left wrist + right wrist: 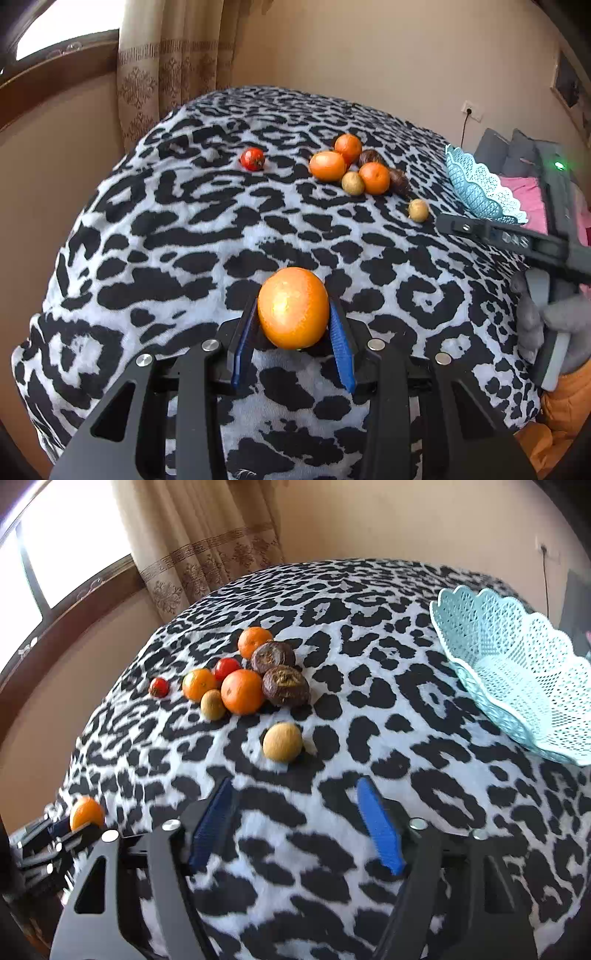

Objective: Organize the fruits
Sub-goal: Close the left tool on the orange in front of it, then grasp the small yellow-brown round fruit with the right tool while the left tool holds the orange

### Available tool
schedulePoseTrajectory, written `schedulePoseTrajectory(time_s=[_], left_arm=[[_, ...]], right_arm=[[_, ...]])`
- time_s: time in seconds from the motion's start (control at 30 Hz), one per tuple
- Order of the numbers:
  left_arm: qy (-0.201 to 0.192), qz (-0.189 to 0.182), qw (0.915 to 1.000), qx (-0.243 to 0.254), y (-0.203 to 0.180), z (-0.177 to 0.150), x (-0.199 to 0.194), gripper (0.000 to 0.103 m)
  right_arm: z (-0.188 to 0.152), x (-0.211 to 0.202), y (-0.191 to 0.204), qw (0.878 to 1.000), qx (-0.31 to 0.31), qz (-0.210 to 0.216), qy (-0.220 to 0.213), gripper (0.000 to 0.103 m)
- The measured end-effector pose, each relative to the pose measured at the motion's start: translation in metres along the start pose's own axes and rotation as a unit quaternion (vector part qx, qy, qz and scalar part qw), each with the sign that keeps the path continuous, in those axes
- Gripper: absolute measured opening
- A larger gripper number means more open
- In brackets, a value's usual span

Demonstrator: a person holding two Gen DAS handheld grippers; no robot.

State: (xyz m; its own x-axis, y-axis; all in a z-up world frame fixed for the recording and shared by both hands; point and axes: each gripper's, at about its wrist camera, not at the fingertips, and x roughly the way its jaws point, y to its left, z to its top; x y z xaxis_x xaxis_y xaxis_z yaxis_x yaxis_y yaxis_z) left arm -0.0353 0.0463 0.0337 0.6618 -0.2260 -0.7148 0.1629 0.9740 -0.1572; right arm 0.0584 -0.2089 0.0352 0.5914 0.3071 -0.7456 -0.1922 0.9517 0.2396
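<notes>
My left gripper (293,314) is shut on an orange (293,307), held above the leopard-print cloth; it also shows in the right wrist view (86,813) at the far left. My right gripper (295,794) is open and empty, just short of a small tan fruit (282,742). A cluster of oranges (242,691), two dark brown fruits (285,685), another small tan fruit (213,704) and red tomatoes (159,687) lies mid-table. A light blue lace basket (517,672) stands empty at the right; it also shows in the left wrist view (480,188).
The black-and-white leopard-print cloth (369,716) covers the whole table. A curtain (207,542) and a window (70,546) are behind at the left. The person's gloved hand (554,325) holds the right gripper at the table's right edge.
</notes>
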Motion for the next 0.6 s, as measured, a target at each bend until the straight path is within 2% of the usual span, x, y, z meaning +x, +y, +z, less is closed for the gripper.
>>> schedulePoseTrajectory(time_s=[0.13,0.27,0.33,0.47,0.6], left_arm=[[-0.004,-0.004,1.0000,0.003,-0.002,0.001,-0.001,0.038],[0.000,-0.006,1.0000,0.004,-0.002,0.000,0.001,0.038],[0.003,-0.005,1.0000,0.003,-0.001,0.000,0.003,0.038],[0.009,-0.005,0.9999,0.002,0.001,-0.001,0.008,0.038],[0.011,-0.005,0.9999,0.002,0.001,-0.001,0.010,0.038]], right_arm=[[0.013,0.010,-0.002,1.000,0.013,0.010,0.006,0.058],[0.023,0.024,0.001,1.000,0.012,0.007,0.015,0.045],[0.026,0.030,0.004,1.000,0.007,0.005,0.020,0.042],[0.027,0.040,0.015,1.000,-0.017,-0.004,0.026,0.028],[0.027,0.044,0.021,0.999,-0.033,-0.018,0.022,0.028]])
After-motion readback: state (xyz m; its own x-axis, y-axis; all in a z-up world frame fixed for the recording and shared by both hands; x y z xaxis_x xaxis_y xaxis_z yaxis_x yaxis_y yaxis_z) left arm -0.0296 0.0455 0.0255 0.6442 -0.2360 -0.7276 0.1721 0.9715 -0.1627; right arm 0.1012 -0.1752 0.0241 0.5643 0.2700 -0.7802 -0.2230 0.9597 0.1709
